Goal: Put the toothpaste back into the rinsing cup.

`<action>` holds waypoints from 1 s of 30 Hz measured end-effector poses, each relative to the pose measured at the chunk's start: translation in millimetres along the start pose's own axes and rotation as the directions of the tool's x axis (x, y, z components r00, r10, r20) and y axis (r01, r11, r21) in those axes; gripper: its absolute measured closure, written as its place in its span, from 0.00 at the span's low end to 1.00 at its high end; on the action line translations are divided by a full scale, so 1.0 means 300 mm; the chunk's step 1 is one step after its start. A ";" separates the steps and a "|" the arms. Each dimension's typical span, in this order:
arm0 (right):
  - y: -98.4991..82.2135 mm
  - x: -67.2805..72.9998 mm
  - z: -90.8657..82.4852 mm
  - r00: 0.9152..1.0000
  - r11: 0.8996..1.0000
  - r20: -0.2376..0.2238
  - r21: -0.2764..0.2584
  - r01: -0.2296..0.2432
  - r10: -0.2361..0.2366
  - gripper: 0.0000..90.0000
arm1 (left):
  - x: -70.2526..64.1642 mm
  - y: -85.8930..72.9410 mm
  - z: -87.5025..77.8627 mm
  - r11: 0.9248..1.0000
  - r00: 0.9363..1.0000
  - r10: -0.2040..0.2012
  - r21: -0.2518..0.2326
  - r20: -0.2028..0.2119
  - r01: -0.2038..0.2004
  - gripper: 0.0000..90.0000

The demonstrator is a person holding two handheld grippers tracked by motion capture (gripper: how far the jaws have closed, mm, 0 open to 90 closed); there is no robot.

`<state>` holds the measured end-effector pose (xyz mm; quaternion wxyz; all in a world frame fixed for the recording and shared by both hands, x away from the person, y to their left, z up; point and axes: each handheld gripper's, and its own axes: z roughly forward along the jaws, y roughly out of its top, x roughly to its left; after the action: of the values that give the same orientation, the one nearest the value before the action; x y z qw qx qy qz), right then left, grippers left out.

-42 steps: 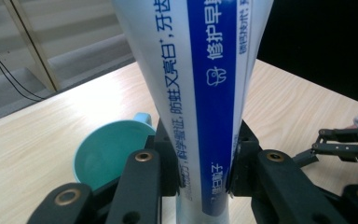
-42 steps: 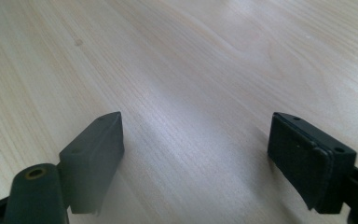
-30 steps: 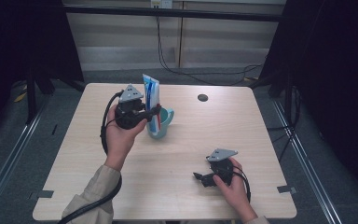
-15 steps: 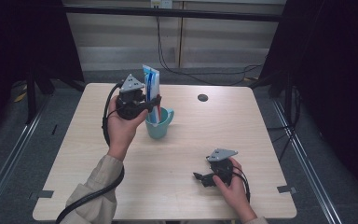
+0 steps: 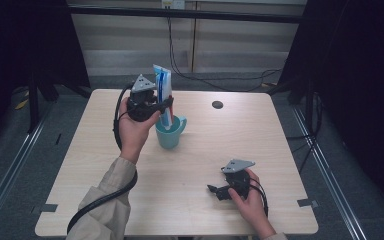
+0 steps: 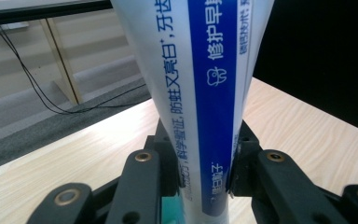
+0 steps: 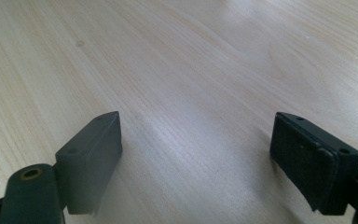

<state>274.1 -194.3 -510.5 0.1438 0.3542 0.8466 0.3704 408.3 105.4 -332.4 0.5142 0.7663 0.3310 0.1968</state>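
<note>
A white and blue toothpaste tube (image 5: 163, 92) stands upright with its lower end inside a teal mug (image 5: 170, 132) on the table's middle left. My left gripper (image 5: 166, 105) is shut on the tube just above the mug's rim. In the left gripper view the tube (image 6: 200, 93) rises between the two black pads, which press on both its sides, and a bit of teal mug (image 6: 170, 210) shows below. My right gripper (image 5: 211, 190) rests low on the table near the front right, open, with bare wood between its jaws (image 7: 196, 154).
The light wooden table (image 5: 280, 150) has a small black round hole (image 5: 217, 104) at the back right of centre. Black cables trail from both grippers. Dark curtains stand at both sides, and a grey floor surrounds the table.
The mug, tipped a second ago, now stands upright on the table. My left gripper has carried the tube slightly left and up, holding it more vertically. The right gripper has stayed put.
</note>
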 end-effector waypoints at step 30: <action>0.000 0.000 0.000 1.000 1.000 0.000 0.000 0.000 0.000 0.18 | 0.065 -0.061 0.121 0.999 0.996 -0.038 -0.029 -0.084 0.036 0.78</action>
<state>274.1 -194.4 -510.6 0.1438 0.3542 0.8464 0.3707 439.8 99.9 -364.4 0.5140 0.7439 0.3637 0.2239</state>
